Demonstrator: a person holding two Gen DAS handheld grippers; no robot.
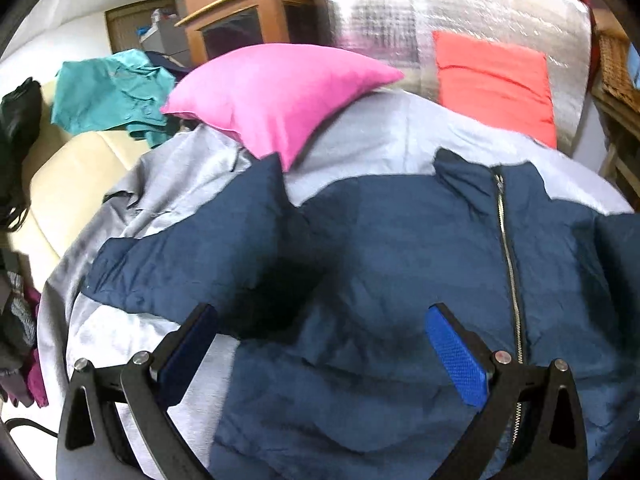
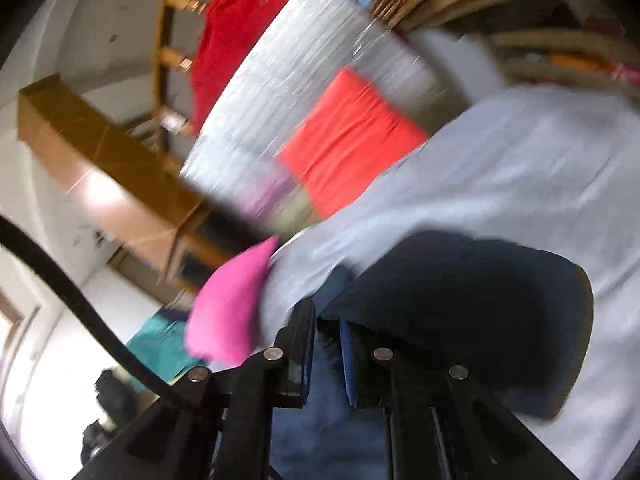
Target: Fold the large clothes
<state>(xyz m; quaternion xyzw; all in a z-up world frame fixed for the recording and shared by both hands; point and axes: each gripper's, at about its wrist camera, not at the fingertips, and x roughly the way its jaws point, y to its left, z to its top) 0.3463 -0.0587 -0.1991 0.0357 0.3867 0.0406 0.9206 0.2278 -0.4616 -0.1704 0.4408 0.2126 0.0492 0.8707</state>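
My left claw [image 1: 320, 344] stands open over the navy zip-up jacket [image 1: 400, 248], which lies spread on the grey sheet [image 1: 380, 136] and fills the lower middle of the left wrist frame, its zipper [image 1: 508, 256] running down right of my blue pad. My right claw [image 2: 326, 344] is clamped on a fold of that jacket [image 2: 460, 280] at the bottom centre of its blurred frame. A pink pillow [image 1: 276, 92] crowds the jacket's upper left edge and an orange pillow [image 1: 496, 88] lies beyond the collar, while bare sheet shows at the lower left.
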